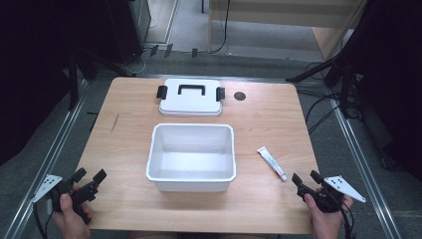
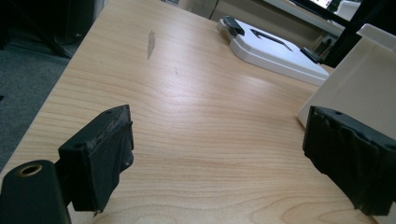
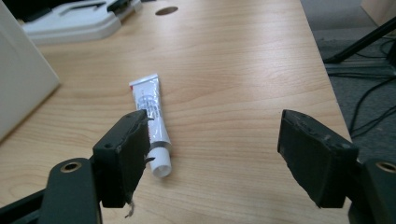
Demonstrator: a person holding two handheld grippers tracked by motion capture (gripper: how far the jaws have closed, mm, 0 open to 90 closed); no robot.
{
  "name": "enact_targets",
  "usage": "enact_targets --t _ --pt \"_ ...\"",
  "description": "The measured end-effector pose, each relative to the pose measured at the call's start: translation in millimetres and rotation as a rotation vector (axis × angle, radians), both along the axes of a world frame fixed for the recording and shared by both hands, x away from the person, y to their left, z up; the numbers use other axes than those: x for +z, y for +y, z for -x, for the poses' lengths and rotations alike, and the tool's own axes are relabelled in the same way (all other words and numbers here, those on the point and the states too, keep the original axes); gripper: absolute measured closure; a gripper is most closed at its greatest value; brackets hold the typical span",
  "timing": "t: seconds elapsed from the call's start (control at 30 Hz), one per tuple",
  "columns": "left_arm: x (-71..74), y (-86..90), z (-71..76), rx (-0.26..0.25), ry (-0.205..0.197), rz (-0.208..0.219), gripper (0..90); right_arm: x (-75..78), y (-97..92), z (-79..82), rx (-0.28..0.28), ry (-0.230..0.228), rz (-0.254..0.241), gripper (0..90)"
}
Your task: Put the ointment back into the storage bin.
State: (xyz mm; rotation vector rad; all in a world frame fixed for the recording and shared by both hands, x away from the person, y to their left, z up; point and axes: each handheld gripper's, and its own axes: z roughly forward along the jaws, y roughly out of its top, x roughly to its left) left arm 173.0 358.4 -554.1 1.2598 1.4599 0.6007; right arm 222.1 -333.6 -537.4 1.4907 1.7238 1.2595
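Note:
A white open bin (image 1: 191, 177) stands in the middle of the wooden table (image 1: 124, 104); its wall (image 2: 359, 88) rises at the right of the left gripper view. Its lid (image 1: 190, 97) with a black handle lies flat behind it, also seen as the lid (image 2: 275, 49) and the lid (image 3: 74, 21). A small white tube (image 1: 271, 163) lies right of the bin. My right gripper (image 1: 306, 179) is open just short of the tube (image 3: 152, 123), whose cap end lies by the left pad. My left gripper (image 1: 89, 176) is open over bare wood at the front left.
A round cable hole (image 1: 240, 96) sits in the tabletop right of the lid. Black stands and cables (image 1: 343, 94) crowd the floor at the table's right side. Metal rails run along both sides of the table.

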Motion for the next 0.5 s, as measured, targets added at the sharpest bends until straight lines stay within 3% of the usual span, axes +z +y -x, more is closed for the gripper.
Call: enact_targets --t 0.3,0.33,0.37,0.43,0.5 --pt "0.1 -6.9 0.4 0.006 -0.001 -0.056 9.7 23.5 -3.9 -8.7 0.036 0.111 0.085 28.7" --pt "0.0 -7.4 0.3 0.005 -0.004 -0.061 9.8 31.1 -4.2 -13.3 0.063 0.175 0.139 29.3" --pt "-0.1 -7.6 0.4 0.003 -0.006 -0.061 9.9 33.8 -4.0 -15.3 0.075 0.202 0.167 30.8" --pt "-0.2 -7.7 0.4 0.002 -0.008 -0.064 9.9 40.4 -1.8 -21.4 0.108 0.3 0.233 33.8" --pt "-0.2 -8.4 0.0 0.004 -0.007 -0.067 9.9 47.0 2.0 -27.9 0.141 0.394 0.267 33.8"
